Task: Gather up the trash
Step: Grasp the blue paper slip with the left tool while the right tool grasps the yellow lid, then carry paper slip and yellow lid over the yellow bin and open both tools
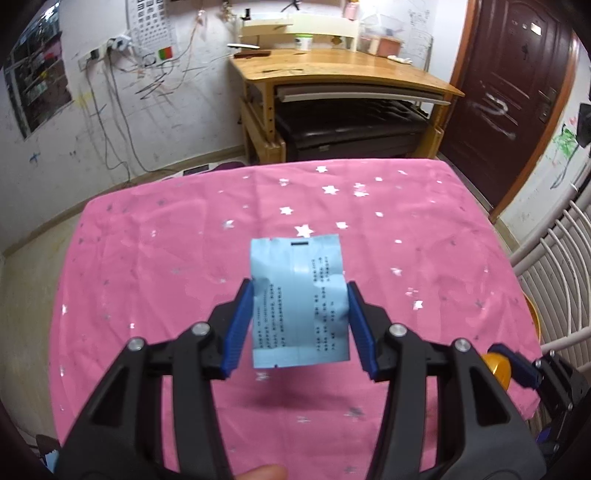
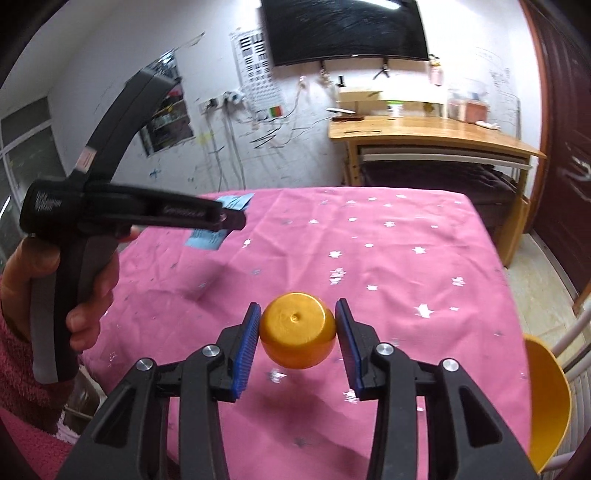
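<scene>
My left gripper (image 1: 300,325) pinches the light, crinkly blue wrapper (image 1: 299,295) by its edges, while my right gripper (image 2: 298,345) clamps the hard, slippery gold cap (image 2: 297,334) across its rounded sides.

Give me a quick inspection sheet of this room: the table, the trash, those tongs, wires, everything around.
Surface: table under a pink star-print cloth, nothing left lying on it.
Job's things: pale blue printed wrapper and golden-orange cap, both lifted off the cloth, shadows beneath them.
Clutter: nothing seen on the cloth.
Tongs: left tongs clamp the wrapper by its side edges; right tongs grip the cap between blue pads.
Cables: wires dangling from wall sockets, clear of the table.
Surroundings: yellow bin beside the table's right edge, wooden desk, dark door, wall screen, scribbled walls.
</scene>
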The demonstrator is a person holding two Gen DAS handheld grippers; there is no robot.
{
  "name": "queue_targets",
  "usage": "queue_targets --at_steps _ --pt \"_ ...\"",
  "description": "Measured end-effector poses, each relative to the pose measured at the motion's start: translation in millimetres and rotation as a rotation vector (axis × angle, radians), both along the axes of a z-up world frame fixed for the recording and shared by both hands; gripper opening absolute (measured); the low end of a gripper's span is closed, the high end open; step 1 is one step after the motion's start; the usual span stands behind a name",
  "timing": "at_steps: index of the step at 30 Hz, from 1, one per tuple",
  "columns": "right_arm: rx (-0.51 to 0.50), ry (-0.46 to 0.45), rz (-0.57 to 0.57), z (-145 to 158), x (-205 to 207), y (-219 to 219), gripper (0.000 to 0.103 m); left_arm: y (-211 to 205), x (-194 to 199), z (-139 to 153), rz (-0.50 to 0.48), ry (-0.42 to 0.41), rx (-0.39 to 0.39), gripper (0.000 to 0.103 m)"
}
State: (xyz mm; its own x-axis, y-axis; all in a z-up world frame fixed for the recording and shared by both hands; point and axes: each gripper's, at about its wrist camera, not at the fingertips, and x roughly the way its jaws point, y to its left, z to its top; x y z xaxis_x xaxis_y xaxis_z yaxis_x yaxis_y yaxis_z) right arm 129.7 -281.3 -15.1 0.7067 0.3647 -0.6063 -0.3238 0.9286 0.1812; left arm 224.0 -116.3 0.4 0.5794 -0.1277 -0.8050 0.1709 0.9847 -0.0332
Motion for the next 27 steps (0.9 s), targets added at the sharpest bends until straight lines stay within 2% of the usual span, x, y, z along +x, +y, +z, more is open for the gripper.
queue_targets --at_steps 15,27 --pt "0.061 -0.045 -0.160 7 -24 -83 0.036 -77 -25 14 -0.132 -0.042 0.030 0.048" --pt "0.100 -0.045 -0.338 -4 -47 -170 0.036 -150 -34 6 -0.254 -0.032 0.065 0.048"
